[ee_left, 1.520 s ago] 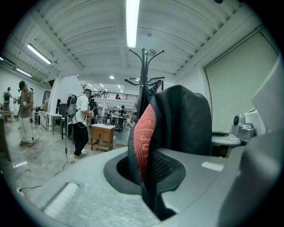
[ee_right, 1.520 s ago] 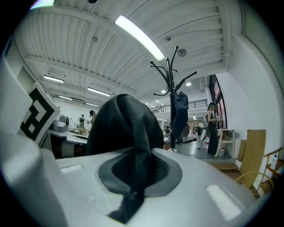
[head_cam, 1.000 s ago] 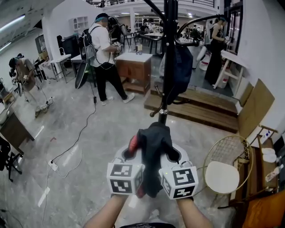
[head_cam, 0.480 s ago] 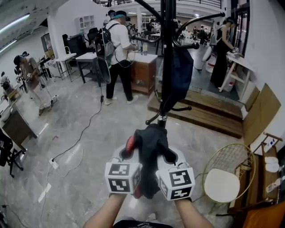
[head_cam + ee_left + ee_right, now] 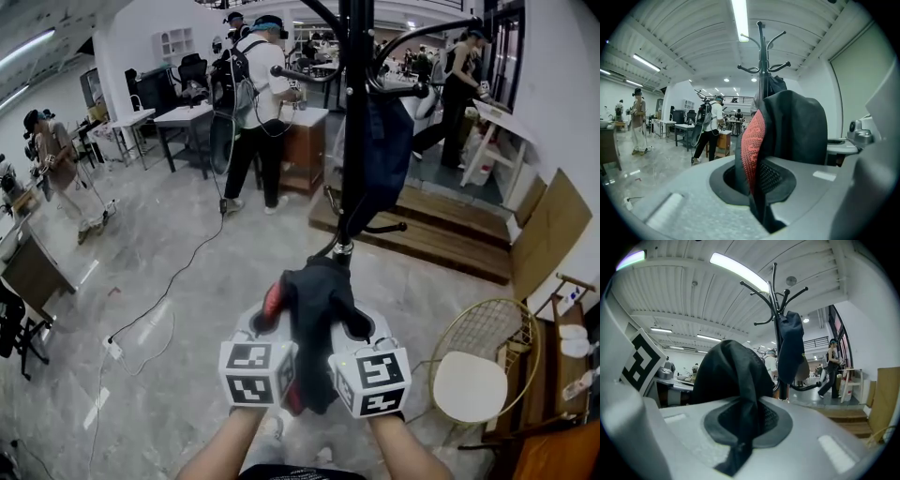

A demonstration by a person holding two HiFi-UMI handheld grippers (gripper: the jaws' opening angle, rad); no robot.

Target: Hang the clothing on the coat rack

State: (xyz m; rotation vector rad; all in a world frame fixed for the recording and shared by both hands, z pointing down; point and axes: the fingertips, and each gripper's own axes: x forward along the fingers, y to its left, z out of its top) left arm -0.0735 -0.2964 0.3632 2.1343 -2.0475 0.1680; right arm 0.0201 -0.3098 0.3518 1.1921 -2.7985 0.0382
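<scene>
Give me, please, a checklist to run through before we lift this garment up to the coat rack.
1. Left gripper shut on the black garment: ok.
2. Right gripper shut on the same garment: ok.
3. Coat rack straight ahead: ok.
4. A bare hook free beside the hanging navy item: ok.
5. Garment raised to hook level: not ok, the hooks stand well above it.
6. Loop or collar exposed to catch a hook: cannot tell, the fabric is bunched.
</scene>
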